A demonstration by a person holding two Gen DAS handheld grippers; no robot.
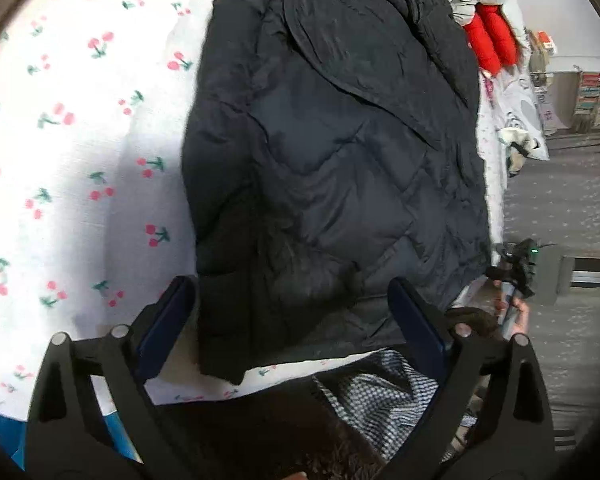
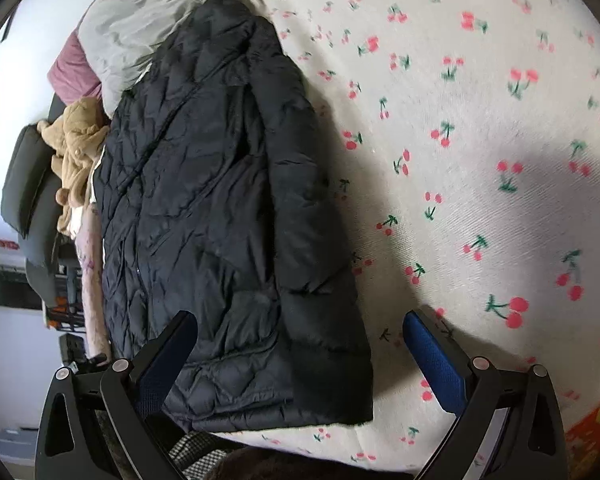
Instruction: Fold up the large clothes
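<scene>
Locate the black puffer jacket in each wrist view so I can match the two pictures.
Left wrist view: the black puffer jacket fills the centre, from the top edge down to between the open left gripper fingers.
Right wrist view: the jacket lies left of centre, its hem at the open right gripper.
Shared landmark: the cherry-print bedsheet under it.

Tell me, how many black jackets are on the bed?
1. The jacket lies flat along one edge of the cherry-print bed, with a grey garment beyond it. More clothes are piled there, so another could be hidden.
</scene>
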